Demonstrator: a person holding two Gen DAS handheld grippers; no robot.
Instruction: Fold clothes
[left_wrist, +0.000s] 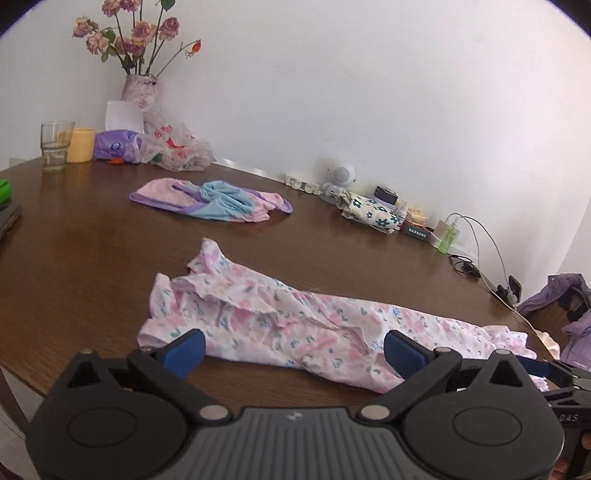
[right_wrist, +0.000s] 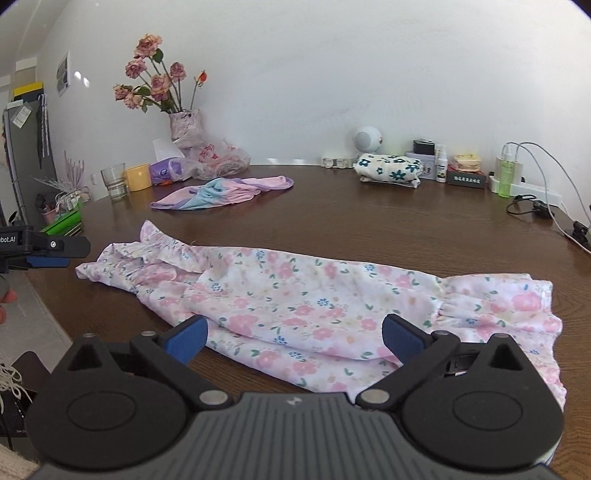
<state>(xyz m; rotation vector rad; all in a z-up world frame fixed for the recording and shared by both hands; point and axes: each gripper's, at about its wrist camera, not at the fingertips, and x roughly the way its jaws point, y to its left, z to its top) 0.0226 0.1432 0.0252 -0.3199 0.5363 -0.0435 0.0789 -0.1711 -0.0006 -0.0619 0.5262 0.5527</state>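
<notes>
A pink floral dress (left_wrist: 280, 321) lies lengthwise on the brown table (left_wrist: 92, 240), ruffled end to the left. My left gripper (left_wrist: 293, 341) hovers at its near edge, open, its blue pads clear of the cloth. In the right wrist view the same dress (right_wrist: 314, 295) spreads across the table (right_wrist: 369, 221). My right gripper (right_wrist: 293, 326) is open over its near edge with nothing pinched. The left gripper (right_wrist: 55, 251) shows at that view's left edge, beside the ruffled end.
A pink, blue and purple garment (right_wrist: 221, 192) lies further back. A folded white cloth with dark flowers (right_wrist: 388, 168) sits by the wall. A vase of roses (right_wrist: 184, 125), a glass (right_wrist: 114, 182), a yellow cup (right_wrist: 138, 177), bottles and cables (right_wrist: 543, 206) line the far edge.
</notes>
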